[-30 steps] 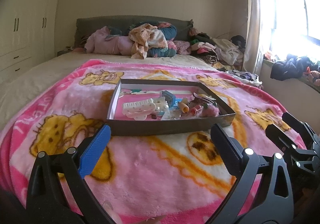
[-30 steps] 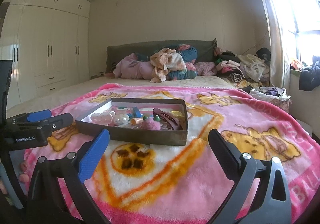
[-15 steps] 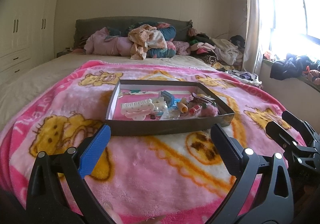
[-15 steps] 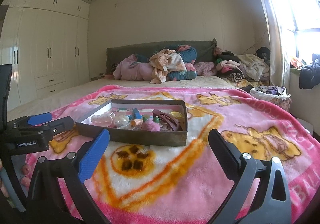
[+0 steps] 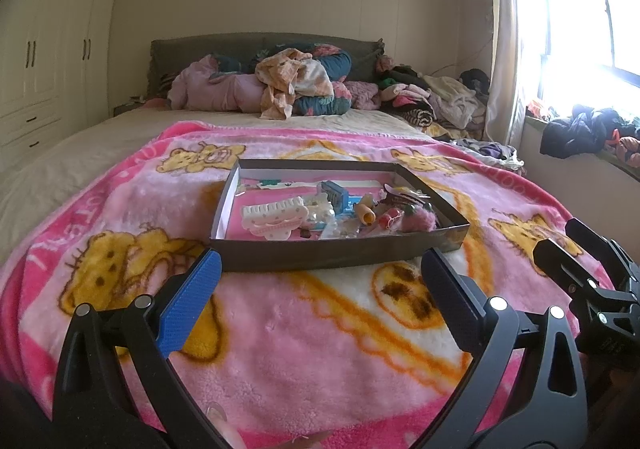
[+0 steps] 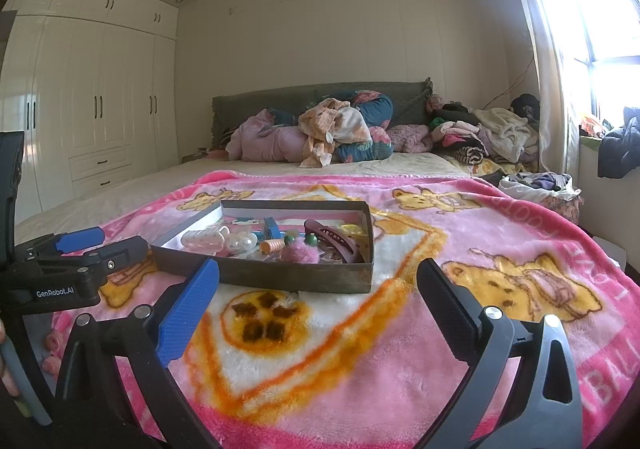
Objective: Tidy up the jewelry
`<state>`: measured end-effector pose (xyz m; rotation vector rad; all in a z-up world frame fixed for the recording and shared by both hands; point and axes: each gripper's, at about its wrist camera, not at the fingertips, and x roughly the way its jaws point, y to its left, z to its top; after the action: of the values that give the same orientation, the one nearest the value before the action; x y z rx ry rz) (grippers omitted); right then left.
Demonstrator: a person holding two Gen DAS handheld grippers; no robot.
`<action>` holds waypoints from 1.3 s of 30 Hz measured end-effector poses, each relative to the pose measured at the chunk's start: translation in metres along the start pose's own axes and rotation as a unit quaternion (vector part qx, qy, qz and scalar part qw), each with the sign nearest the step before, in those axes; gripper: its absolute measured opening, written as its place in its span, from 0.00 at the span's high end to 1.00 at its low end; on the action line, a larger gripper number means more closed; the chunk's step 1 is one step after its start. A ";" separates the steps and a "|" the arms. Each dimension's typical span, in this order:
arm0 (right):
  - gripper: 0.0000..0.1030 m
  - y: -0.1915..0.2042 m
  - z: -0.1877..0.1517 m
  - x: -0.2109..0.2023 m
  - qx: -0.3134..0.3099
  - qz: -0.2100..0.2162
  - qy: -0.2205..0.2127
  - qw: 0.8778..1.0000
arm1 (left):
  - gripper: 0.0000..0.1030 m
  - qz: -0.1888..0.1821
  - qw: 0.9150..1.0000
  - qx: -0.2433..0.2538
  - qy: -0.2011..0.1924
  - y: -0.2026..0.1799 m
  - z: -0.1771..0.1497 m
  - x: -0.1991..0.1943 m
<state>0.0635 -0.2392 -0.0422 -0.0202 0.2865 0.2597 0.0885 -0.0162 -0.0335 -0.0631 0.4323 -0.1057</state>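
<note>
A shallow dark cardboard box point(image 5: 336, 253) point(image 6: 280, 276) lies on a pink cartoon blanket point(image 5: 304, 329) point(image 6: 460, 249) on a bed. Inside lie a white hair claw point(image 5: 274, 215) point(image 6: 202, 239), a blue clip point(image 5: 334, 193), an orange coil point(image 5: 366, 213) point(image 6: 271, 247), a pink pompom point(image 5: 420, 223) point(image 6: 300, 253) and a maroon hair claw point(image 6: 332, 239). My left gripper point(image 5: 322, 275) hovers open just short of the box's near wall. My right gripper point(image 6: 320, 277), open too, faces the box's near right corner. Each gripper also shows in the other's view: the right gripper point(image 5: 560, 249), the left gripper point(image 6: 100, 243).
Piled clothes and bedding point(image 5: 296, 89) point(image 6: 340, 133) line the headboard. White wardrobes point(image 6: 92, 105) fill the left wall. A bright window point(image 5: 580, 21) and a sill with dark clothes point(image 5: 580, 131) sit at the right. A person's fingers point(image 6: 6, 369) show at the left edge.
Both wrist views have tilted up a little, so the box sits slightly lower and nearer in frame. Both grippers stay open and empty.
</note>
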 end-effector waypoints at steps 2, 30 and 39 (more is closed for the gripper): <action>0.06 0.000 0.000 0.000 0.000 0.000 0.000 1.000 | 0.11 -0.001 1.000 0.000 0.001 0.000 0.000 0.000; 0.06 0.002 -0.001 0.002 0.000 0.002 0.003 1.000 | 0.11 0.001 1.000 0.001 0.000 -0.001 0.000 0.000; 0.06 0.002 -0.001 0.002 0.001 0.002 0.002 1.000 | 0.11 0.000 1.000 0.001 0.000 -0.001 0.000 0.000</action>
<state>0.0642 -0.2373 -0.0440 -0.0189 0.2904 0.2627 0.0882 -0.0176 -0.0337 -0.0602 0.4317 -0.1056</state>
